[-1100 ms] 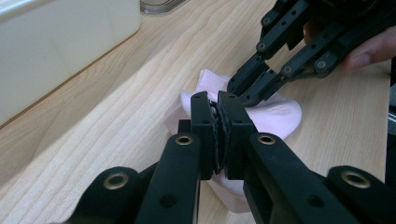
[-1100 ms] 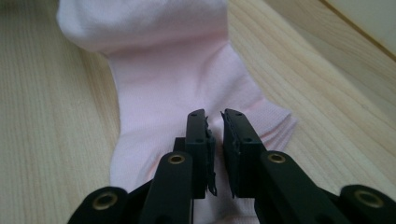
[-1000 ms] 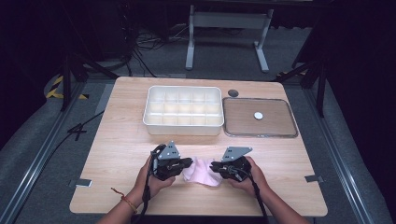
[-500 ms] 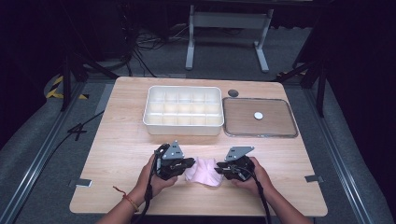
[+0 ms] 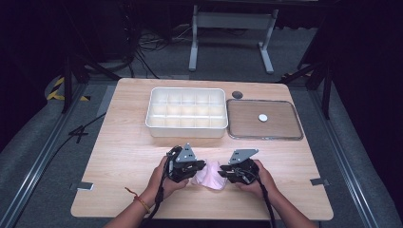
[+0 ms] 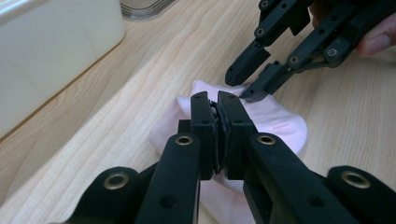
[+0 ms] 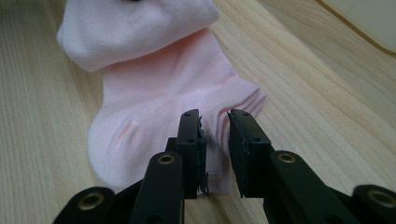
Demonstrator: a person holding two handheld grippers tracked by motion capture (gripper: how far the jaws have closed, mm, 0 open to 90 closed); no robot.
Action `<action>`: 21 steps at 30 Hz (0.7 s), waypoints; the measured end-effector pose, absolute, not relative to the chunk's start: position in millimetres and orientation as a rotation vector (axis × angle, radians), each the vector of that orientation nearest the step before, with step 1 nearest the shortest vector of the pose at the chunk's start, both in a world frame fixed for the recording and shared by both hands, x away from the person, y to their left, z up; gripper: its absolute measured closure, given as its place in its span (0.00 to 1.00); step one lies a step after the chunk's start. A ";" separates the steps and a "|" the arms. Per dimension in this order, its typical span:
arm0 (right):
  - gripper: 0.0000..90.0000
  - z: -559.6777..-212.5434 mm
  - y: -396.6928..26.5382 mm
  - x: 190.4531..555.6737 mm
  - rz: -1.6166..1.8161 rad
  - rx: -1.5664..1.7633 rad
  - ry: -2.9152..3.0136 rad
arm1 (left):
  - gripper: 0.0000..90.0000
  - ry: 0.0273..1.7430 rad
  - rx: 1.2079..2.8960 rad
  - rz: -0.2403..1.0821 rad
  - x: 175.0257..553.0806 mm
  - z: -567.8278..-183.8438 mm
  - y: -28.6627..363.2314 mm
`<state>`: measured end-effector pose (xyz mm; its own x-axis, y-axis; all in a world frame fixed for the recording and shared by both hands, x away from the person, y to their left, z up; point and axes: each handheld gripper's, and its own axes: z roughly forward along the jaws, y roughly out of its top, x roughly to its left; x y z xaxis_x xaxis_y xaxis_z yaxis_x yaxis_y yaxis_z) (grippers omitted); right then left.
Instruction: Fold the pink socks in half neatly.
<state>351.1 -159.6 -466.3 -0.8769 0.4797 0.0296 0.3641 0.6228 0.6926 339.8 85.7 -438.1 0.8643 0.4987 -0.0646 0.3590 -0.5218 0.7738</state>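
Nearest me, my left gripper (image 6: 217,105) looks clamped on a fold of the pink sock (image 5: 208,174), which lies on the table (image 5: 123,156) between both hands. My right gripper (image 7: 214,122) stands parted over the other end, not gripping. I judge the folding barely begun; beyond, the white compartment box (image 5: 186,112) and tray (image 5: 264,119) sit untouched.

High view: pink sock (image 5: 209,175) partly hidden between both grippers. Left gripper view: white tray (image 6: 51,51) cut off at 10 o'clock.
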 end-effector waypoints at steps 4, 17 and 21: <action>0.82 -463.0 -163.9 351.5 1.104 0.711 2.670 | 0.96 0.612 2.182 0.215 339.9 -438.5 83.6; 0.82 -469.7 -161.5 353.7 1.096 0.717 2.708 | 0.95 0.573 2.229 0.214 341.1 -446.3 63.2; 0.79 -466.4 -163.5 353.2 1.100 0.715 2.698 | 0.95 0.585 2.228 0.212 341.4 -450.0 59.4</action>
